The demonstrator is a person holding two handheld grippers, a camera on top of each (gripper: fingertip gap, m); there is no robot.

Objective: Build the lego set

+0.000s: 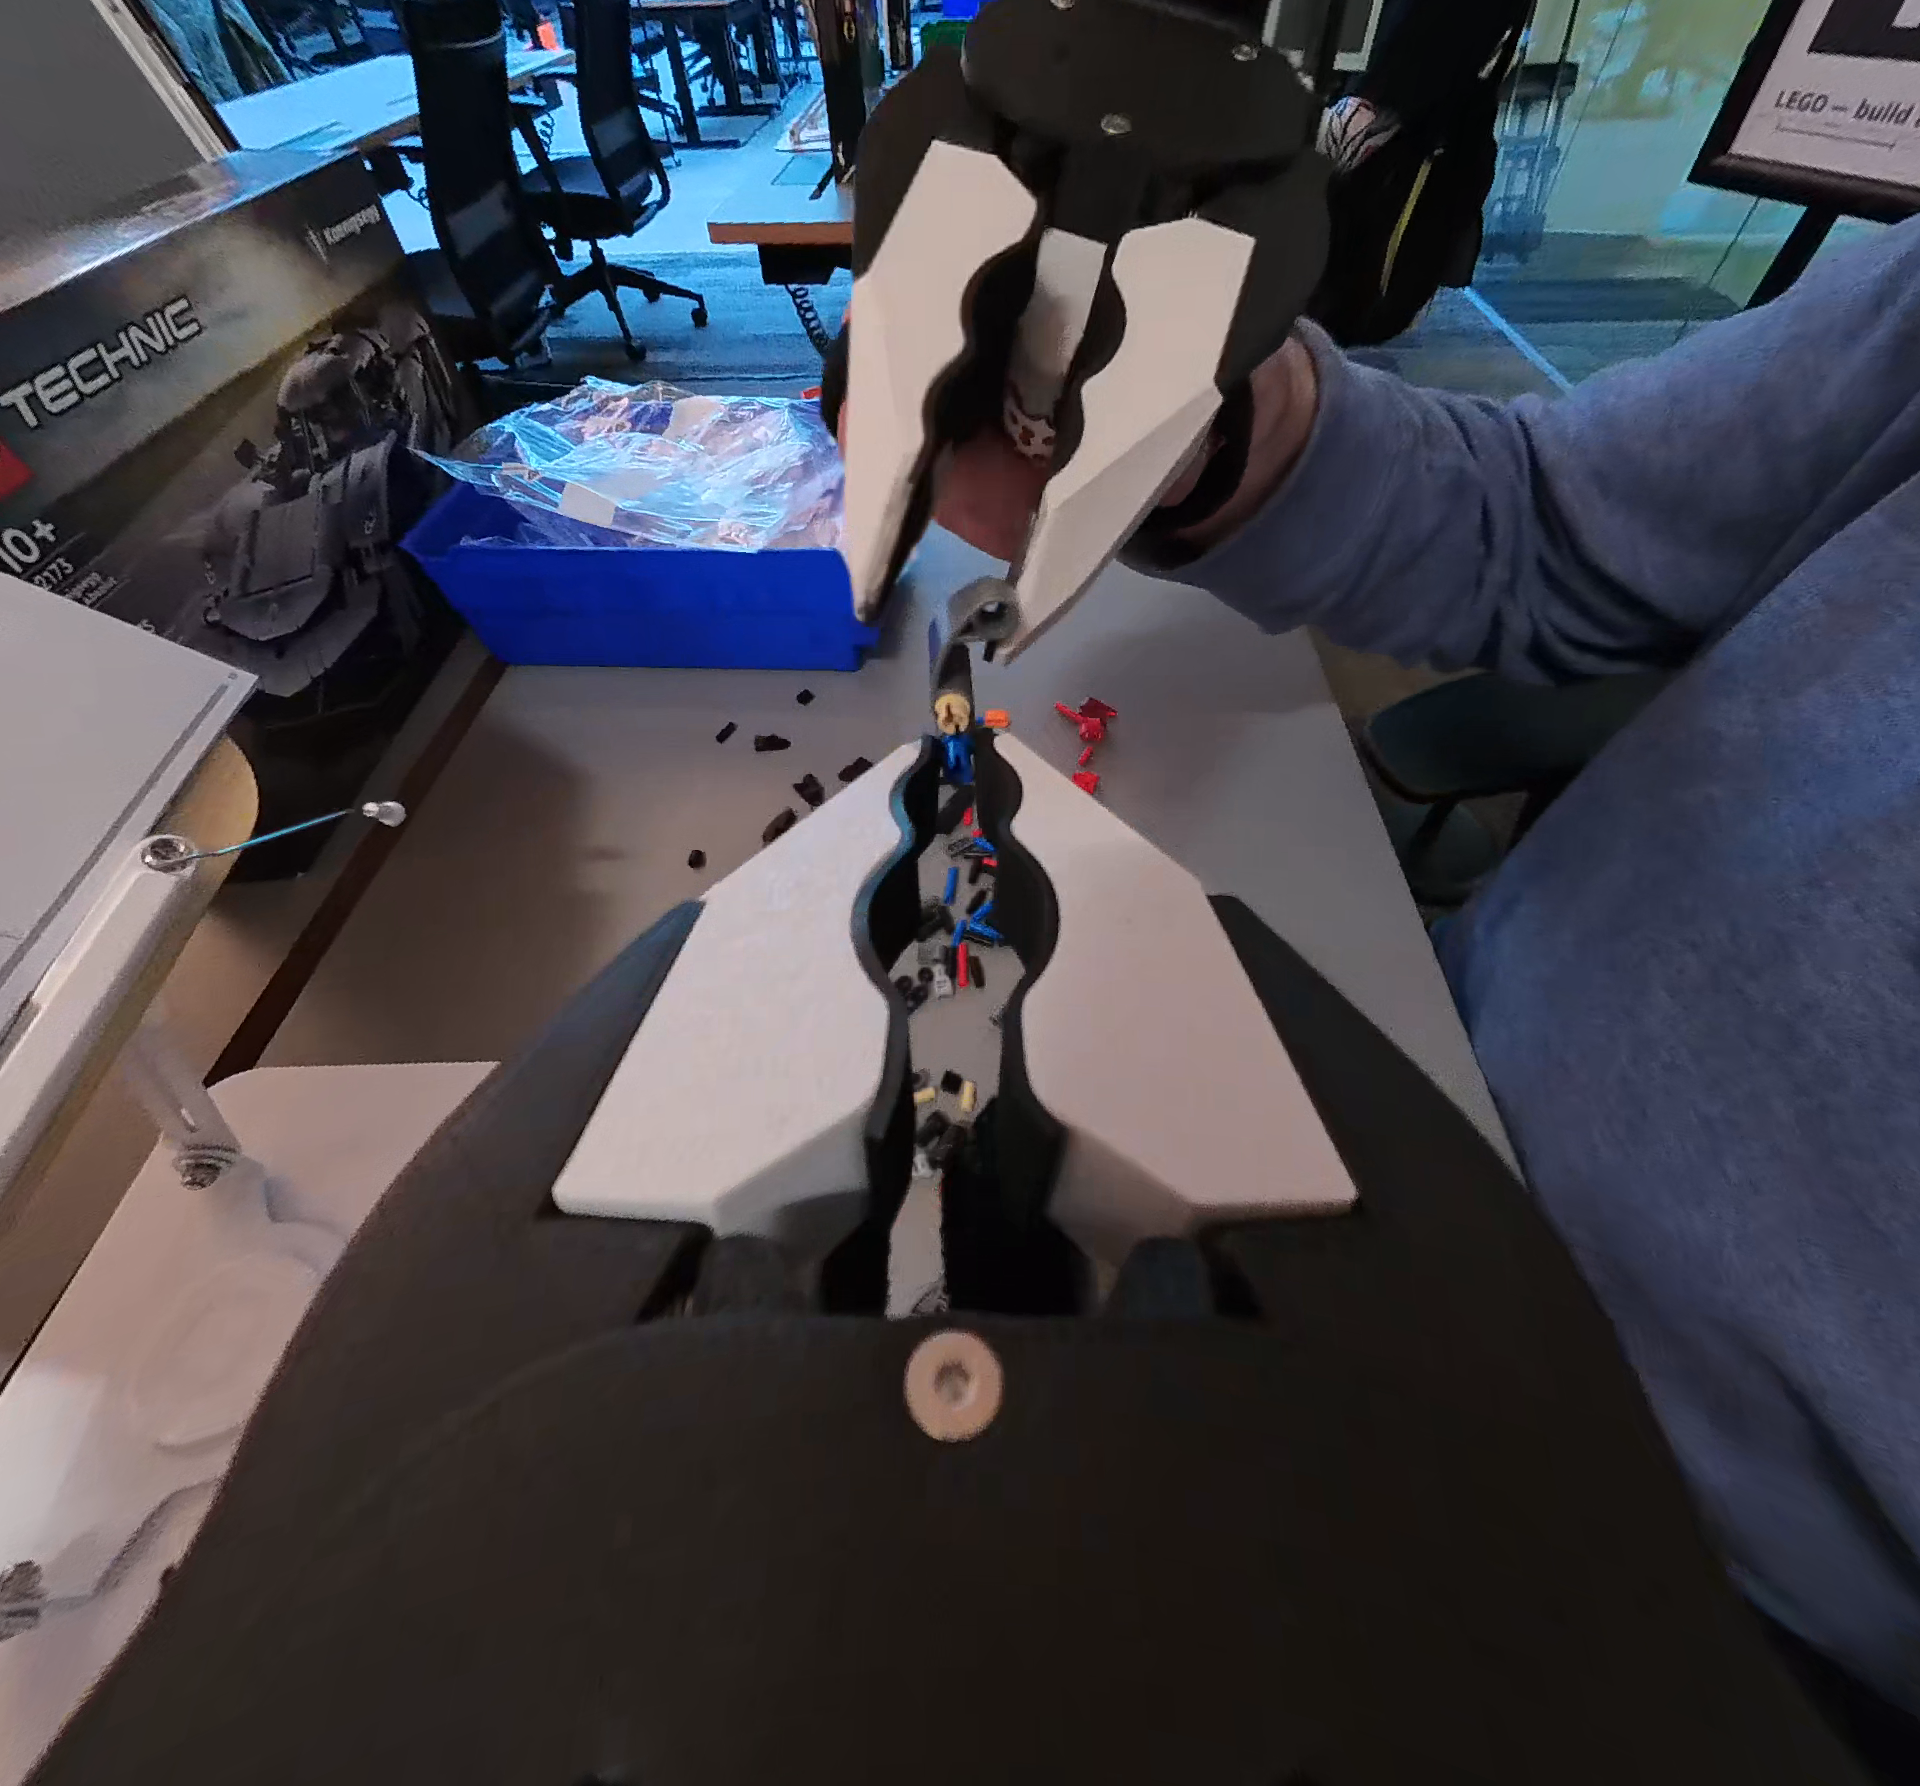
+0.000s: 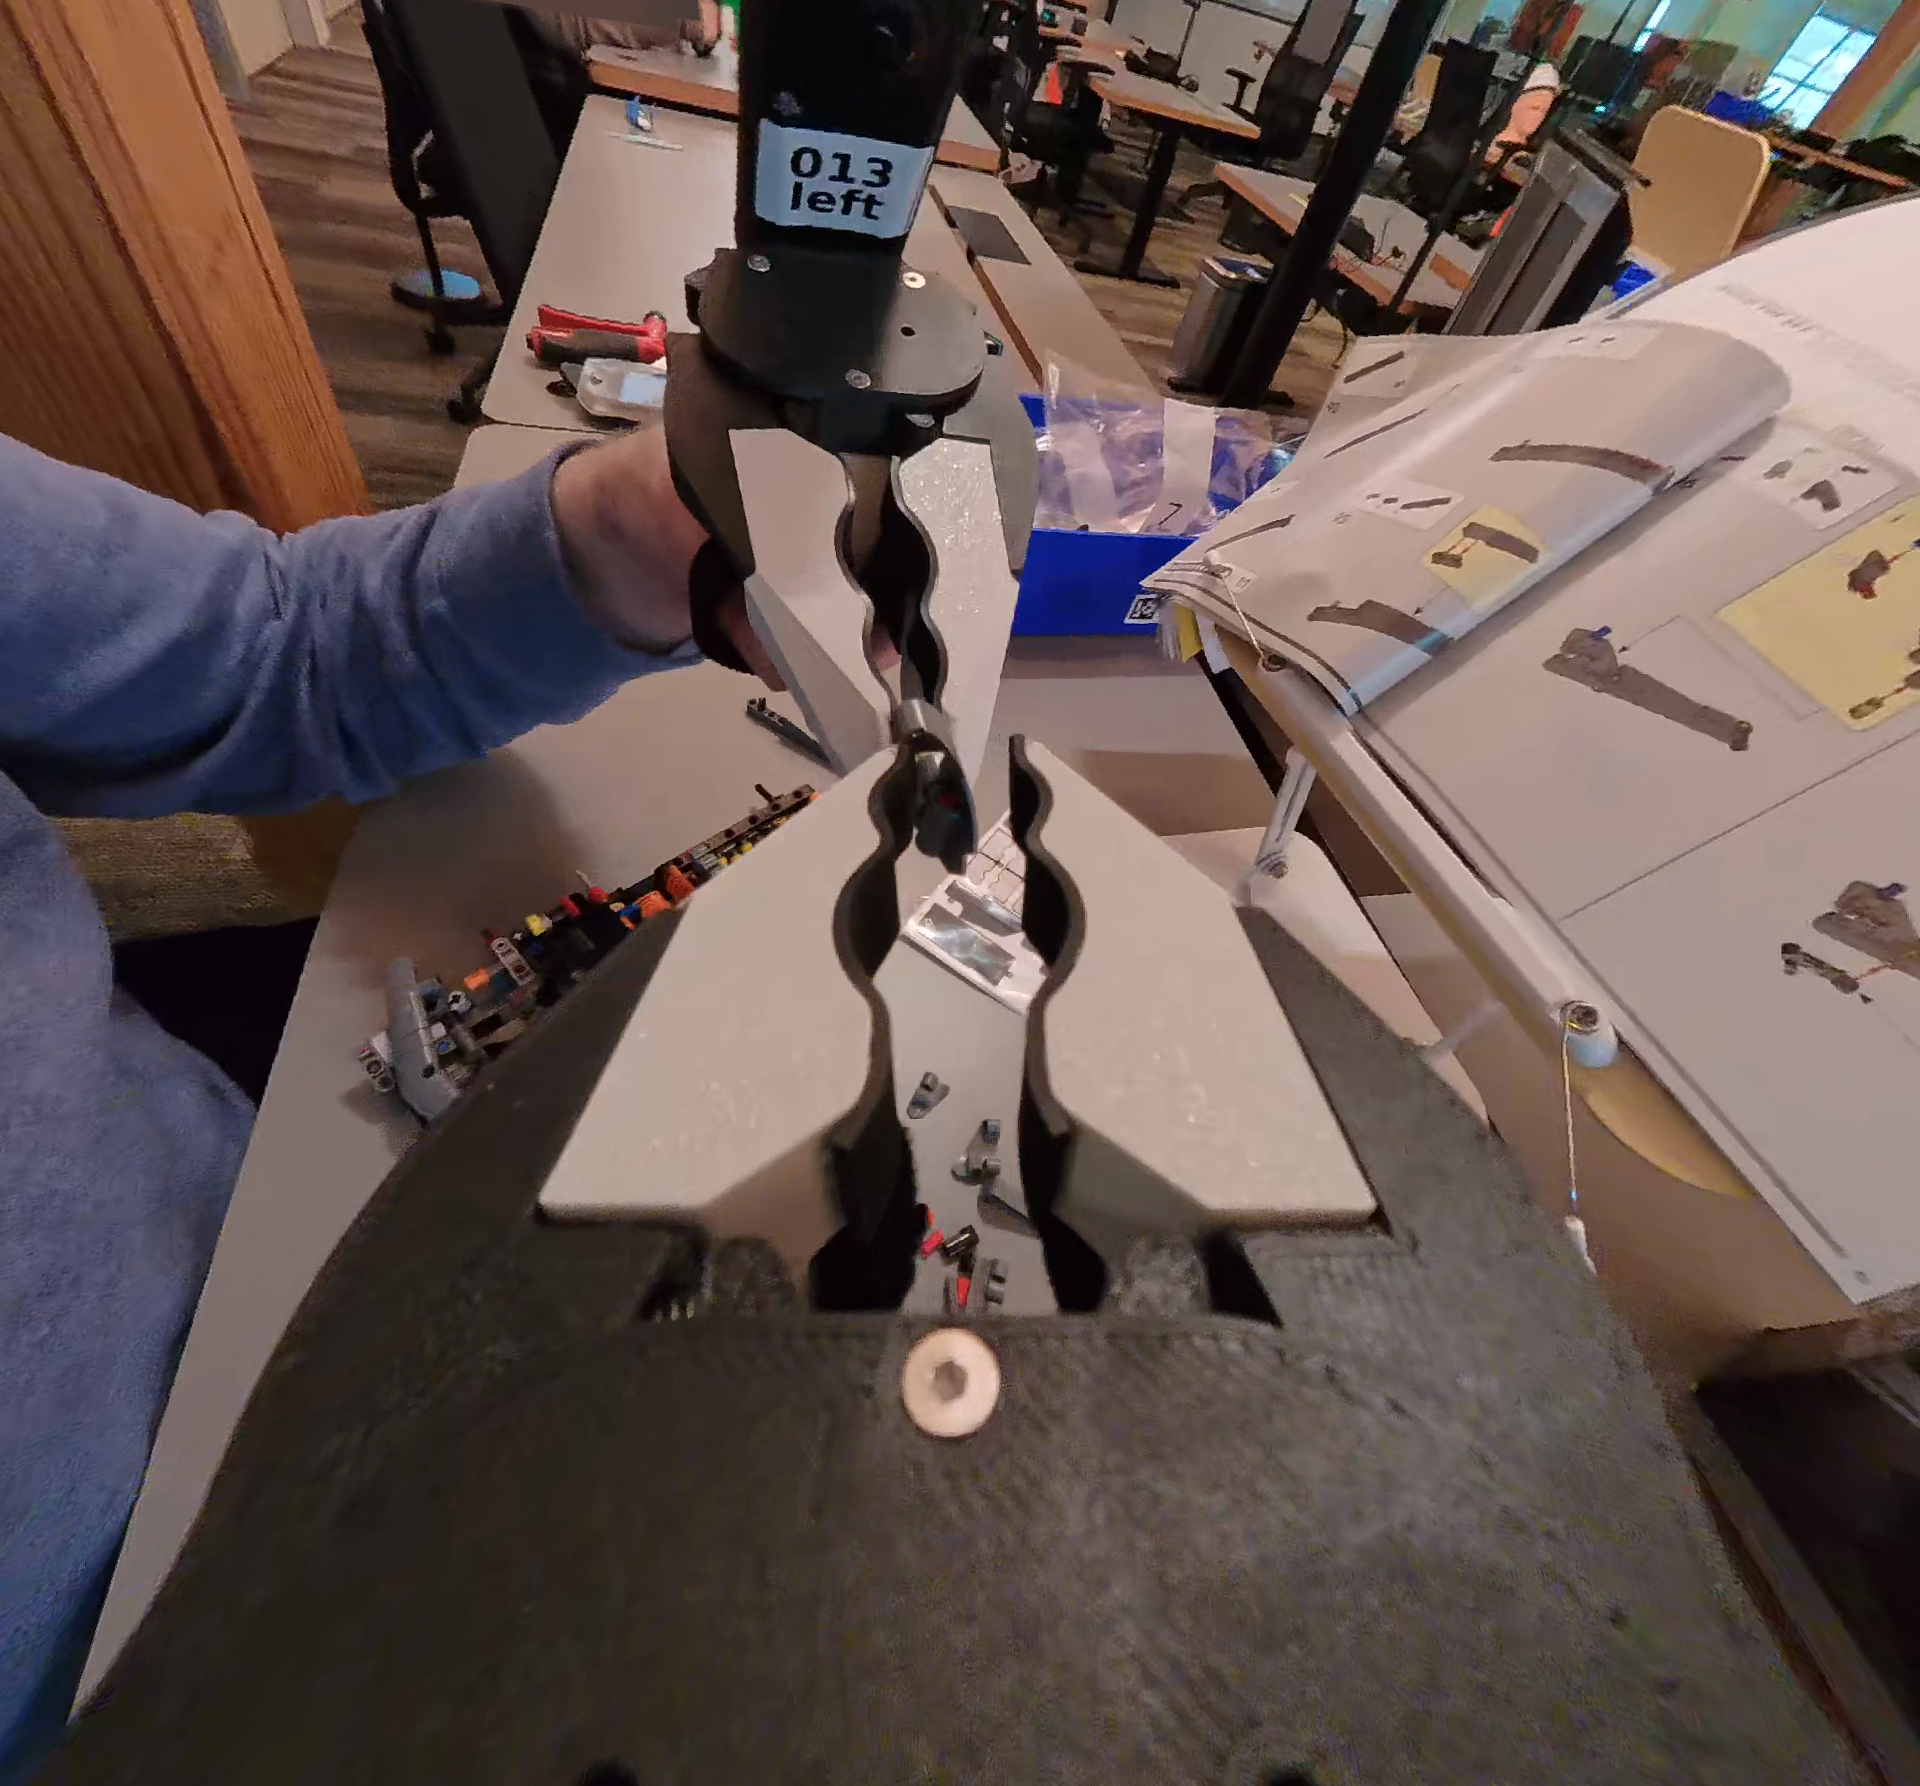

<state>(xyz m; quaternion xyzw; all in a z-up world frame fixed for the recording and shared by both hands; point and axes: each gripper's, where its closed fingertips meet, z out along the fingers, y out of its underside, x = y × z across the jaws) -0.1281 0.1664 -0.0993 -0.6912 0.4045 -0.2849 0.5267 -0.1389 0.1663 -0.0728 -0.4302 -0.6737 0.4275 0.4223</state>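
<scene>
Loose small pieces (image 1: 961, 936), black, blue and red, litter the grey table (image 1: 582, 905) directly below the left gripper (image 1: 956, 749). Left gripper clenched at its tips on a small grey lego assembly (image 1: 956, 687) carrying a blue pin. Right gripper (image 1: 940, 624) faces it from above, fingers spread, one tip touching the assembly's grey sleeve, possibly only resting there. Beyond: red pieces (image 1: 1086, 728), blue bin (image 1: 644, 593) of plastic bags, and open instruction booklet (image 2: 1558, 531) beside it.
</scene>
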